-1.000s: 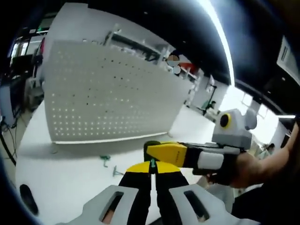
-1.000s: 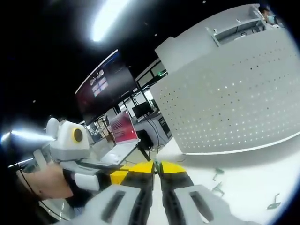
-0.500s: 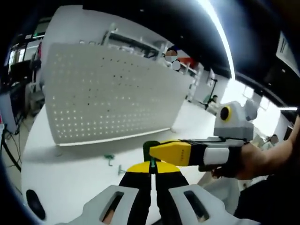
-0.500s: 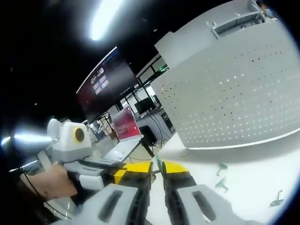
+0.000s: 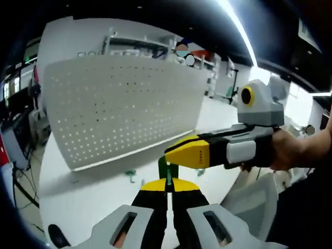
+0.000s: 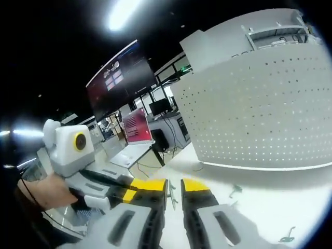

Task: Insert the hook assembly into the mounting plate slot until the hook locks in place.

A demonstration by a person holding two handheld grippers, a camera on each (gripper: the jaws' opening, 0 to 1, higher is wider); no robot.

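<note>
Lying before the pegboard (image 5: 119, 109), 2 loose hooks (image 5: 130, 175) on table (image 5: 88, 202).

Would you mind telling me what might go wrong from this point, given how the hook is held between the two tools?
1. The left tool pinches the green hook only at its tip; the right tool stands open, so the hook may slip or twist during handover.
2. The pegboard stands well beyond both tools, so aim could drift on approach.
3. Spare hooks lie on the table; a sweep might scatter them.
</note>
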